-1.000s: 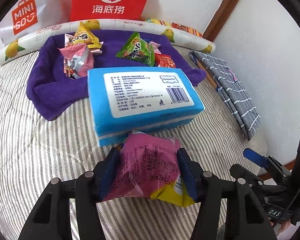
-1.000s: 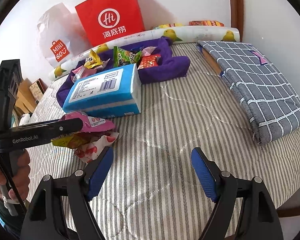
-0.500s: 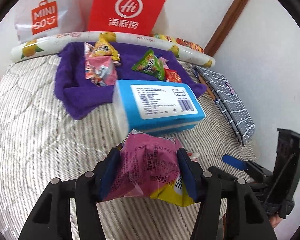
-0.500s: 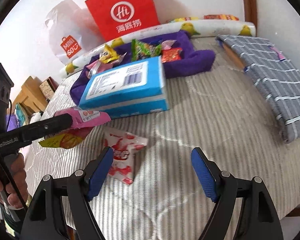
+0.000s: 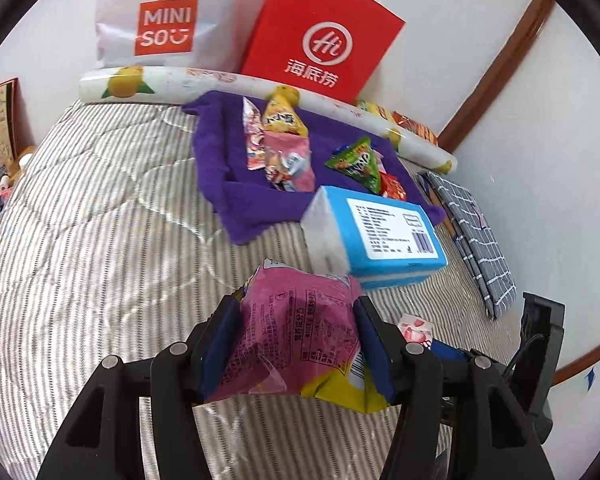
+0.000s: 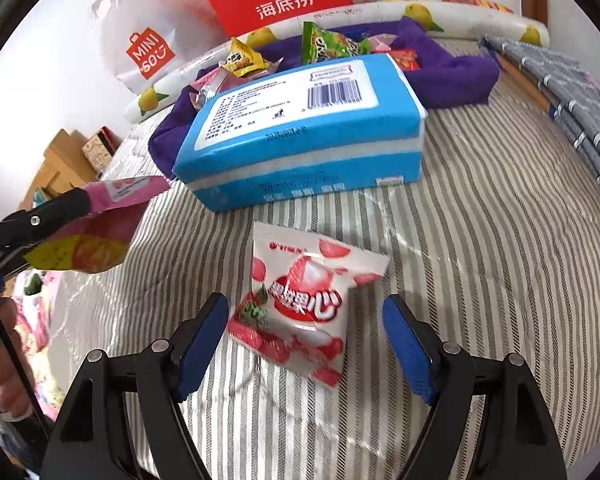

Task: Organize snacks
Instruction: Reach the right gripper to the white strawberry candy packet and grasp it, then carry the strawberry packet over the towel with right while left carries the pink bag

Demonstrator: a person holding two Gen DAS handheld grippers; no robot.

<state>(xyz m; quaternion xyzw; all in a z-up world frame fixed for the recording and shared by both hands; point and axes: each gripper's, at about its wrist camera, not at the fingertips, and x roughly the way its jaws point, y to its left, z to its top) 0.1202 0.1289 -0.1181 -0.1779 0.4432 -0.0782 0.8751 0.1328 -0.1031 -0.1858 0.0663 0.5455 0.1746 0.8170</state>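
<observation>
My left gripper [image 5: 296, 332] is shut on a pink and yellow snack bag [image 5: 296, 328], held above the striped bed; the bag also shows at the left of the right wrist view [image 6: 100, 232]. My right gripper [image 6: 306, 336] is open, its jaws on either side of a white and red strawberry snack packet [image 6: 304, 300] that lies on the bed. That packet peeks out in the left wrist view [image 5: 414, 326]. A purple towel [image 5: 228, 152] at the back holds several snack packets [image 5: 288, 152].
A blue tissue pack [image 6: 304, 132] lies between the towel and the grippers. A red paper bag [image 5: 320, 36], a white Miniso bag [image 5: 160, 16] and a lemon-print roll [image 5: 172, 84] stand by the wall. A grey checked cloth [image 5: 476, 232] lies at the right.
My left gripper rose and swung left with the pink bag. My right gripper moved forward and down until its jaws came either side of the strawberry packet.
</observation>
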